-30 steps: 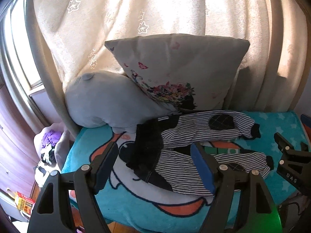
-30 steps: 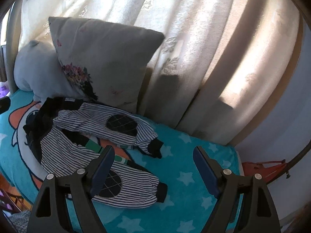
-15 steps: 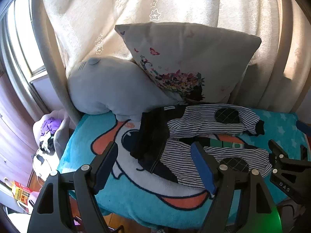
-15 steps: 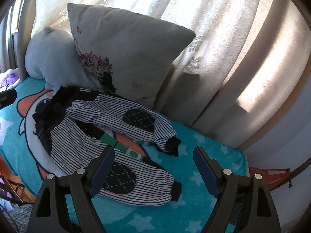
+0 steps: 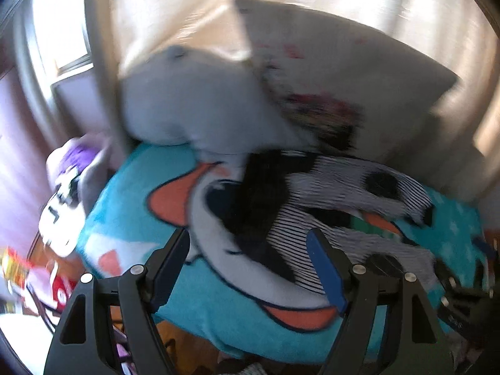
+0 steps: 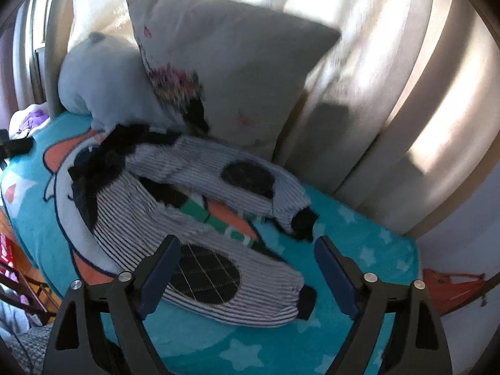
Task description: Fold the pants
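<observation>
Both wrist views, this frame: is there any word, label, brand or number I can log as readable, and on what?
None can be read for certain.
Red packaging at the lower left of the left wrist view: white lettering, cut off and blurred, unreadable.
Right tool at the lower right edge of the left wrist view: small white marking on its black body, too blurred to read.
Black-and-white striped pants, turquoise cartoon blanket, floral grey cushion: pictures and patterns only, no text.

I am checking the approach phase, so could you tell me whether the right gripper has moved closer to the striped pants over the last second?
Yes. The right gripper has closed in: the striped pants loom larger, and the near cuff now lies between its open fingers.
</observation>
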